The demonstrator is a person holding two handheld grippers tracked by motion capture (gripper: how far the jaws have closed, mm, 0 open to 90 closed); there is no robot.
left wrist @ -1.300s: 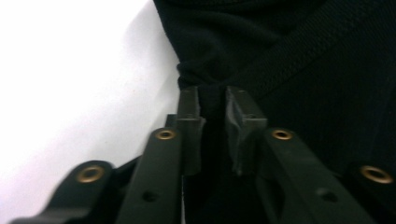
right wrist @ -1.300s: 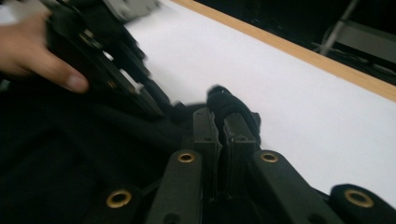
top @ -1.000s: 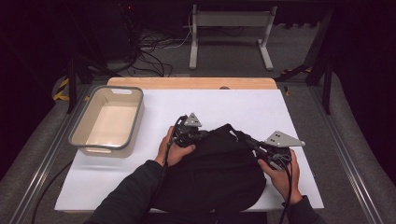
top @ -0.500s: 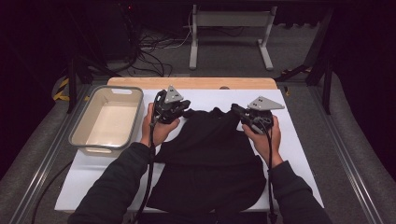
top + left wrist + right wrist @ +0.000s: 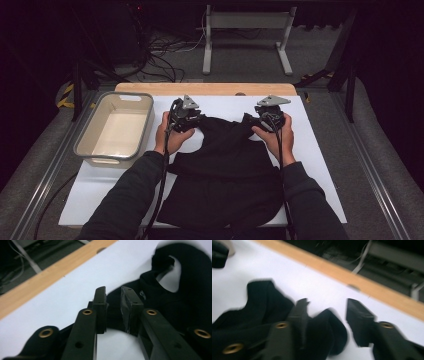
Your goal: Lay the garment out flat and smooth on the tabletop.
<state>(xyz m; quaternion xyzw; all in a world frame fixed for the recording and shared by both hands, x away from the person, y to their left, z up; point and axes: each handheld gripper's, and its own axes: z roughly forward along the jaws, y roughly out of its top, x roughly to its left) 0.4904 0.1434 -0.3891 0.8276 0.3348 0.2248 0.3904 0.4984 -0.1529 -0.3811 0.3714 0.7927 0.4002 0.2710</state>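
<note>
Spread out since the earlier frames, the black garment [image 5: 227, 170] now lies flat down the middle of the white desk [image 5: 320, 150], its shoulder straps toward the upper part of the high view and its hem at the lower edge, where a second ago it sat bunched between the hands; both hands have carried their corners up and apart; the left gripper [image 5: 186, 116] sits at the upper left strap and the right gripper [image 5: 270, 116] at the upper right one; both sets of jaws have just been opening; in the left gripper view the left gripper [image 5: 113, 308] shows a narrow gap with dark cloth lying behind it but not pinched; in the right gripper view the right gripper [image 5: 327, 315] stands wider, a fold of the strap lying loose between the jaws; the step looks like laying the top flat and letting go; to do it well, lift each gripper straight off so no strap drags, then check the straps lie even; a grey plastic bin [image 5: 116, 127] stands at left, well apart from the cloth.
</note>
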